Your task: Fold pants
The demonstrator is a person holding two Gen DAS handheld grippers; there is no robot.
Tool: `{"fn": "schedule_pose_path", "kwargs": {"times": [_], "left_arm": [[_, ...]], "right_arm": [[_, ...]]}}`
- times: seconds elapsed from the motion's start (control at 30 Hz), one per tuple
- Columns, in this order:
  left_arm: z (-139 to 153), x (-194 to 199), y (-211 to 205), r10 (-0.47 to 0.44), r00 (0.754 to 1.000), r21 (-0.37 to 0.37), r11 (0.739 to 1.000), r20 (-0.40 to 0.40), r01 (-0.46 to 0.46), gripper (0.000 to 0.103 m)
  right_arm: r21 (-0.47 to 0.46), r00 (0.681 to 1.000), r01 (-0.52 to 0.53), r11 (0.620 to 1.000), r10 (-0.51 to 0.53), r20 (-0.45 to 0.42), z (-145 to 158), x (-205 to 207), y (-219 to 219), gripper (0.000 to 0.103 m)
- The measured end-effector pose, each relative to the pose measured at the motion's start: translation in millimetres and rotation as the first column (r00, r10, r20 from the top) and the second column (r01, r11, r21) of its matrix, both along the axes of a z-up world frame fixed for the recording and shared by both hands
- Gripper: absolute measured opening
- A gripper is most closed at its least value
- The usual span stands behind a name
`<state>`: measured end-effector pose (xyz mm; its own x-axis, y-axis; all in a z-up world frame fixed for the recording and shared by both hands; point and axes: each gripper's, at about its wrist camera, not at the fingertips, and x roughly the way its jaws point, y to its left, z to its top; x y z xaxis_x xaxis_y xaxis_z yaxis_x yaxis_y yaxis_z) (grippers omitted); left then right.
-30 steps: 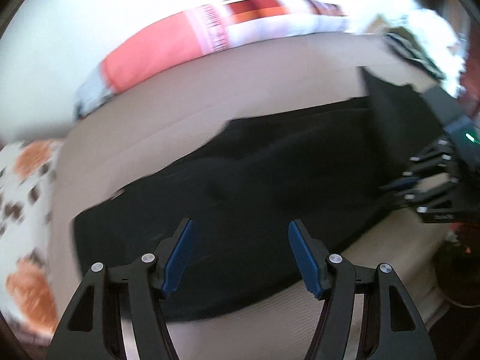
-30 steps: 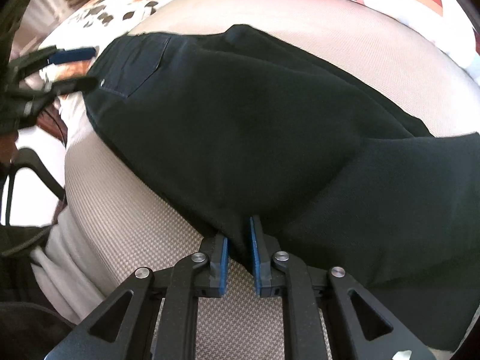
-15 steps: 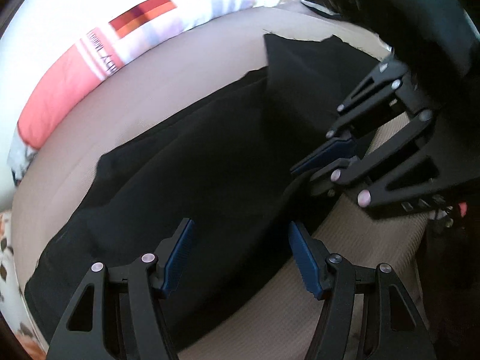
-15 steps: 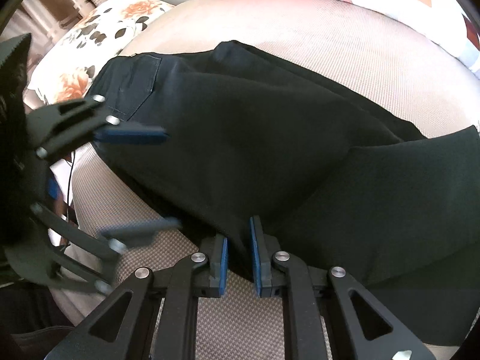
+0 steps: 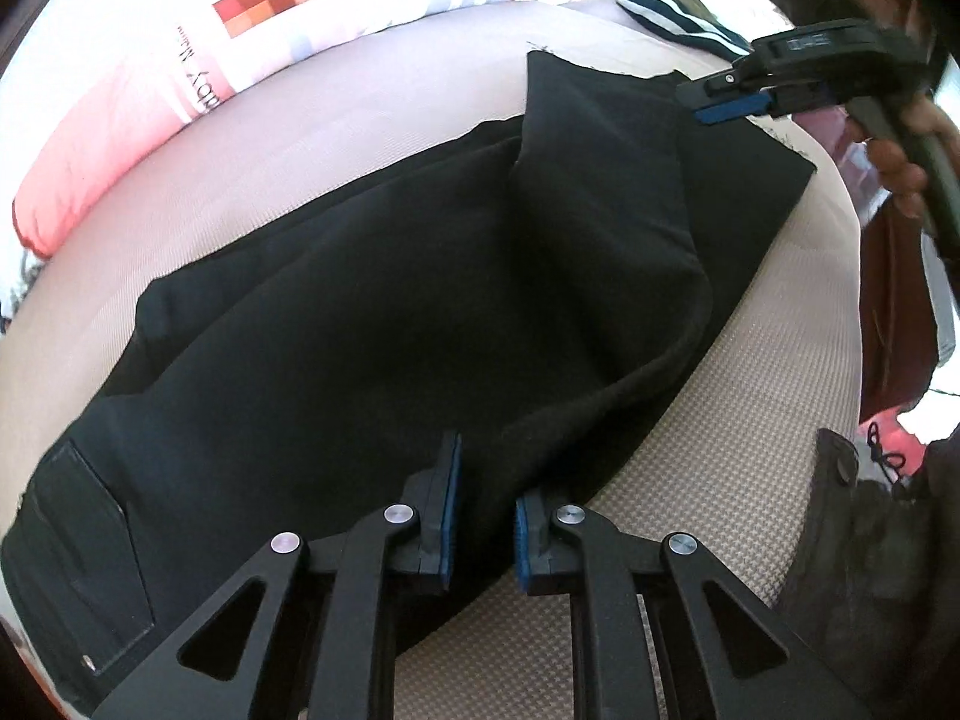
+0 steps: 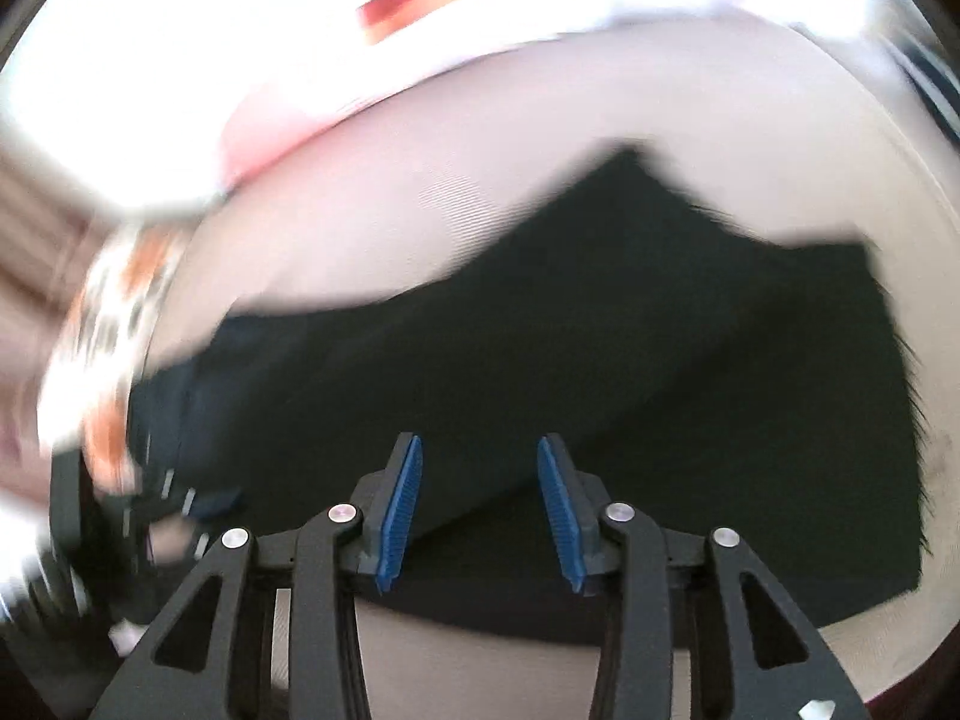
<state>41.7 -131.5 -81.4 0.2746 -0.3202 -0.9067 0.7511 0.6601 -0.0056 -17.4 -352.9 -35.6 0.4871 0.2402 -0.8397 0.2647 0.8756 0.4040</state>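
The left hand-held gripper (image 5: 483, 507) is pinching a raised ridge of the black pants (image 5: 372, 312) right at the near edge of the garment, blue pads pressed onto the cloth from either side, and the fabric humps up and away from it towards the far right. The pants lie spread across a beige textured cushion (image 5: 738, 456), with a back pocket (image 5: 90, 546) showing just to the left of that gripper and a leg doubled over ahead and to its right. The right hand-held gripper (image 6: 480, 504) hangs spread above the pants in its own blurred view, nothing between its blue pads; from the left camera it shows far ahead and to the right, over the far corner of the leg. It looks like the moment to carry a fold across, and the trick, I'd say, is to keep the left pinch firm on both layers while the free gripper comes down on the hem end, so the two lift together and the crease stays straight. Take too thin a bite and one layer may slip out; pull unevenly and the leg will probably twist. A pink and white pillow (image 5: 150, 96) sits beyond the pants, well apart from both grippers, and a striped cloth (image 5: 678, 21) lies at the far right edge, so the fold has room to land on bare cushion.
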Motion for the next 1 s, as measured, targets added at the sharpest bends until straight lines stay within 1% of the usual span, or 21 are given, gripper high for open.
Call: {"fn": "schedule_pose_path", "kwargs": {"times": [0.03,0.1,0.23,0.3,0.33,0.4,0.47,0.53,0.57,0.67,0.77,0.83,0.87,0.9,1.0], "left_arm": [[0,2,0,0.012,1.0,-0.006,1.0,-0.009,-0.012,0.015],[1,4,3,0.029,0.999,-0.012,1.0,-0.022,-0.029,0.015],[1,5,4,0.065,0.997,-0.024,0.998,-0.044,-0.066,0.015],[1,6,5,0.084,0.995,-0.03,0.996,-0.056,-0.086,0.015],[1,6,6,0.091,0.994,-0.032,0.995,-0.061,-0.093,0.015],[1,7,6,0.103,0.992,-0.032,0.994,-0.067,-0.105,0.015],[2,7,7,0.113,0.991,-0.031,0.993,-0.071,-0.115,0.015],[2,6,8,0.119,0.99,-0.028,0.992,-0.072,-0.121,0.015],[2,6,8,0.124,0.989,-0.027,0.992,-0.075,-0.126,0.015],[1,6,8,0.127,0.989,-0.025,0.991,-0.077,-0.129,0.015],[0,6,8,0.126,0.989,-0.023,0.992,-0.075,-0.128,0.015],[-1,6,7,0.124,0.989,-0.02,0.992,-0.075,-0.126,0.015],[-2,6,6,0.123,0.99,-0.018,0.992,-0.075,-0.124,0.015],[-2,6,6,0.123,0.99,-0.018,0.992,-0.075,-0.124,0.015],[-1,6,6,0.121,0.99,-0.02,0.992,-0.074,-0.122,0.015]], "right_arm": [[0.032,0.996,0.085,0.996,-0.085,-0.001,-7,-3,-27,0.039],[0.082,0.983,0.184,0.979,-0.185,0.006,-18,-10,-64,0.039],[0.16,0.96,0.272,0.949,-0.279,0.021,-29,-13,-101,0.037],[0.195,0.951,0.296,0.935,-0.307,0.03,-34,-11,-115,0.034],[0.206,0.95,0.299,0.932,-0.312,0.033,-37,-10,-118,0.033],[0.215,0.945,0.313,0.925,-0.326,0.027,-43,-4,-122,0.027],[0.228,0.943,0.315,0.921,-0.331,0.036,-46,4,-120,0.025],[0.228,0.942,0.317,0.921,-0.334,0.039,-45,9,-121,0.018],[0.228,0.943,0.311,0.923,-0.329,0.044,-44,9,-124,0.012],[0.22,0.948,0.306,0.926,-0.318,0.024,-46,13,-127,0.011],[0.189,0.952,0.293,0.937,-0.304,0.036,-45,16,-124,0.011],[0.195,0.95,0.298,0.934,-0.311,0.039,-48,18,-125,0.011],[0.206,0.947,0.304,0.93,-0.318,0.038,-50,19,-126,0.01],[0.206,0.944,0.311,0.928,-0.326,0.043,-49,18,-127,0.005],[0.142,0.941,0.309,0.94,-0.324,0.094,-31,9,-122,0.003]]}}
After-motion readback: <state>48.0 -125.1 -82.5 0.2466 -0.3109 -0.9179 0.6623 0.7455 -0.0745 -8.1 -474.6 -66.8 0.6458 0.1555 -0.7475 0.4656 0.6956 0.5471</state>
